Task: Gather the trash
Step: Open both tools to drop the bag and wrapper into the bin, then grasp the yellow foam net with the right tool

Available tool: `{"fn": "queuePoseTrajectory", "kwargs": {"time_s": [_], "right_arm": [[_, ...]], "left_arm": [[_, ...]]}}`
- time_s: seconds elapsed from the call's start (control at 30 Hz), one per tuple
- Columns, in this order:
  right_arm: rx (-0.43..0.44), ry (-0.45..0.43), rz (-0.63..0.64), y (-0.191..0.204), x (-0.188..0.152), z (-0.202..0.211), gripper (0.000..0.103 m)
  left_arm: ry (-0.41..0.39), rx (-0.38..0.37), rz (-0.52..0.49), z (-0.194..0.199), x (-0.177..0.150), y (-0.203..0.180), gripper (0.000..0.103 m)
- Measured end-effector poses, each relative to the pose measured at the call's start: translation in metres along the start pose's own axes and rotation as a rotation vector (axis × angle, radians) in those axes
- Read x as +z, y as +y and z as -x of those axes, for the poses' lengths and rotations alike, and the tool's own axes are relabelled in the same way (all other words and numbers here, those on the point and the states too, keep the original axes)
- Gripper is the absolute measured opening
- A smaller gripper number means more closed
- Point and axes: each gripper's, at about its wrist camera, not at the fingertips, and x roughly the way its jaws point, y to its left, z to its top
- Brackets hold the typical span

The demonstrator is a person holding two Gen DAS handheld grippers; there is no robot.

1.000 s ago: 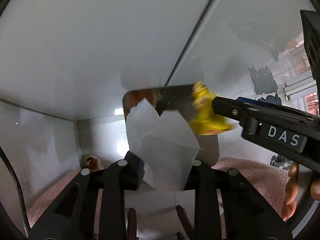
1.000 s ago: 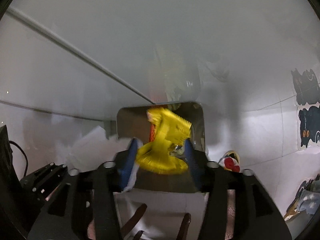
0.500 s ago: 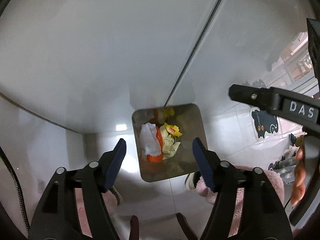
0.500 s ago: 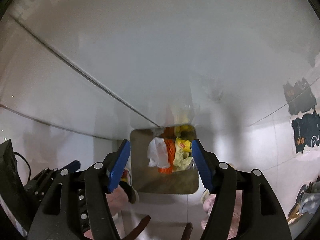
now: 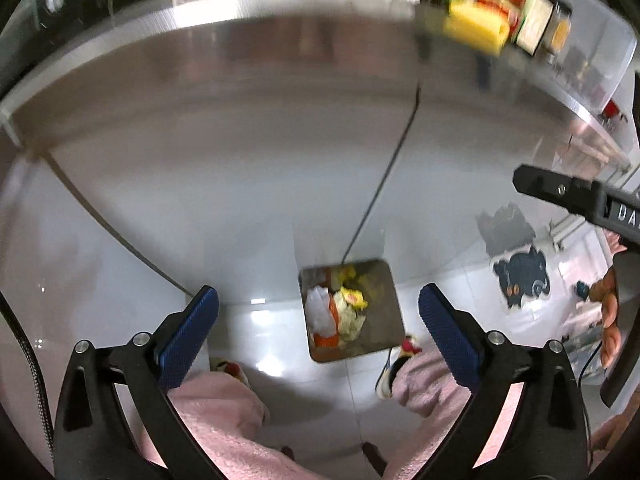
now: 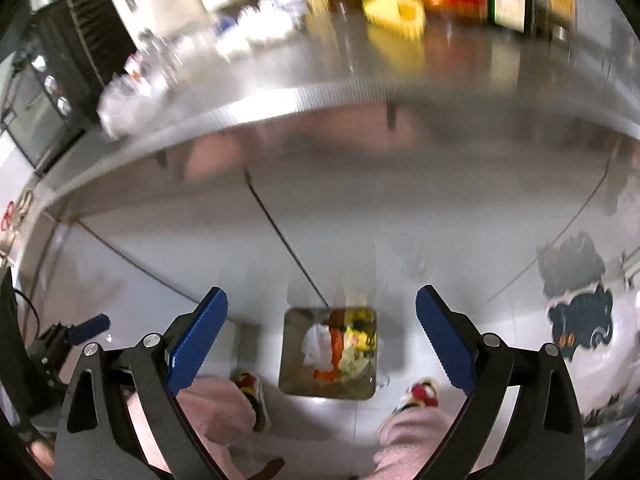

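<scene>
1. Both cams looked down at a glossy white tile floor [image 5: 260,240], shiny enough to throw back light spots. Dark grout lines ran across it.
2. A square metal bin [image 5: 352,308] sat on that floor, right in front of the person's slippers [image 6: 250,396]. Fuzzy pink trouser legs [image 5: 224,412] stood either side of it.
3. The trash [image 5: 336,312] was inside the bin: a white crumpled bit, something orange, pale and yellow wrappers all piled together.
4. Left gripper [image 5: 318,330] hung high over the bin, its blue pads spreading apart with nothing between them. Totally let go.
5. Right gripper [image 6: 322,338], same deal: pads swinging wide, empty, bin showing through the gap far below.
6. Steel desk [image 6: 360,92] edge curved across the top of both views, blurry. On it were a yellow tub [image 6: 396,14], some boxes and bottles, and clear plastic junk [image 6: 128,92] toward the left end. Too smeared to read labels.
7. Black cat-shaped stickers [image 5: 520,280] were on the floor off to the right.
8. A dark appliance [image 6: 60,80] with knobs sat at the far left.
</scene>
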Motion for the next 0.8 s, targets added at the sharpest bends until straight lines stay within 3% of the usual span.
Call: {"fn": "queuePoseTrajectory", "kwargs": {"time_s": [0.1, 0.2, 0.4, 0.63, 0.8], "right_arm": [[0.003, -0.053, 0.018, 0.004, 0.023, 0.029, 0.096], [0.006, -0.074, 0.027, 0.004, 0.048, 0.046, 0.096], [0.013, -0.125, 0.04, 0.001, 0.103, 0.059, 0.096], [-0.036, -0.176, 0.025, -0.012, 0.169, 0.046, 0.096], [-0.064, -0.147, -0.005, -0.03, 0.199, 0.015, 0.095]], "left_arm": [[-0.035, -0.012, -0.007, 0.025, 0.023, -0.001, 0.095], [-0.07, 0.022, -0.026, 0.044, 0.045, -0.002, 0.095], [-0.141, 0.065, -0.01, 0.072, 0.098, -0.002, 0.095], [-0.151, 0.092, 0.03, 0.058, 0.156, 0.002, 0.095], [-0.131, 0.121, 0.032, 0.033, 0.186, 0.003, 0.095]]}}
